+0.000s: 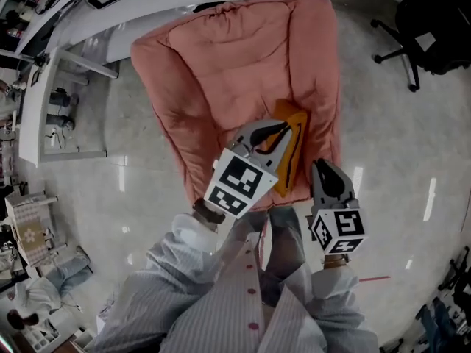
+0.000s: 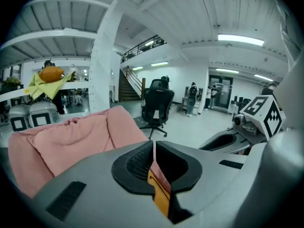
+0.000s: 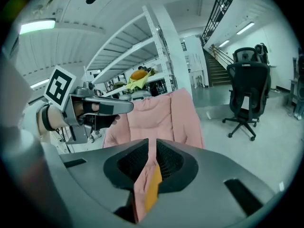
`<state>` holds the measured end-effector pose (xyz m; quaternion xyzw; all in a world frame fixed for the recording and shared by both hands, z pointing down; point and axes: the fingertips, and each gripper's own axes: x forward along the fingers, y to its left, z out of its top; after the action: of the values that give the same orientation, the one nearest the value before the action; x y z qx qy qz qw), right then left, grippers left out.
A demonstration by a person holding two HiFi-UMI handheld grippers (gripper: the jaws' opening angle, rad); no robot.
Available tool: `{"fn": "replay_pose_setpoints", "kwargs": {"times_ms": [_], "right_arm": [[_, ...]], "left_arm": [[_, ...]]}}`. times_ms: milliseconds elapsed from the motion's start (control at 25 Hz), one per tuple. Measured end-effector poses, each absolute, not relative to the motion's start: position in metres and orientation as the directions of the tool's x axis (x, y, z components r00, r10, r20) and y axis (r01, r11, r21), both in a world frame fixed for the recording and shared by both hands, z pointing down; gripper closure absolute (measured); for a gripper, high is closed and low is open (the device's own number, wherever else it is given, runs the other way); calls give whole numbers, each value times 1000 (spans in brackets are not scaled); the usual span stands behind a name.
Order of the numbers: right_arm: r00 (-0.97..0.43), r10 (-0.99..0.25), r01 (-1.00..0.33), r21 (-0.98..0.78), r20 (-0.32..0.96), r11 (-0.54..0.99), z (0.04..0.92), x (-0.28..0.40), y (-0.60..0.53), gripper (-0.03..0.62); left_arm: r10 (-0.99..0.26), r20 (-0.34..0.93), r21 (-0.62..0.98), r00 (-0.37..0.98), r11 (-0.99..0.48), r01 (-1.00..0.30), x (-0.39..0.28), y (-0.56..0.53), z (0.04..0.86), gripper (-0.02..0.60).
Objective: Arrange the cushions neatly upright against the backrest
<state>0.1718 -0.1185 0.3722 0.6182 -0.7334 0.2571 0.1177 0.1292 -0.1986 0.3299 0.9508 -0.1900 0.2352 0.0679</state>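
Now | left tongs (image 2: 155,152) and right tongs (image 3: 151,152) both clamped on soft orange cushion (image 1: 292,150) | quilted pink armchair (image 1: 235,57)

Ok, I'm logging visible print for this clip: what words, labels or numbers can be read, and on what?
None readable.
The cubes on the left gripper and right gripper carry only black-and-white square patterns, no letters.
The orange cushion and pink sofa show no print.
Far background: too small to read.
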Motion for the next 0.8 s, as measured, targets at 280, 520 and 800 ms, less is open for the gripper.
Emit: {"fn": "replay_pose_setpoints", "kwargs": {"times_ms": [280, 520, 800], "right_arm": [[-186, -809, -958, -286, 557, 23, 469, 168, -112, 570], [-178, -762, -940, -337, 623, -56, 526, 161, -94, 508], [-185, -699, -922, -368, 691, -120, 595, 152, -77, 457]], "left_arm": [[-226, 556, 42, 800, -953, -299, 142, -210, 421, 507], [-133, 623, 73, 771, -971, -226, 150, -207, 474, 439], [-62, 672, 92, 738, -982, -166, 168, -219, 529, 400]]}}
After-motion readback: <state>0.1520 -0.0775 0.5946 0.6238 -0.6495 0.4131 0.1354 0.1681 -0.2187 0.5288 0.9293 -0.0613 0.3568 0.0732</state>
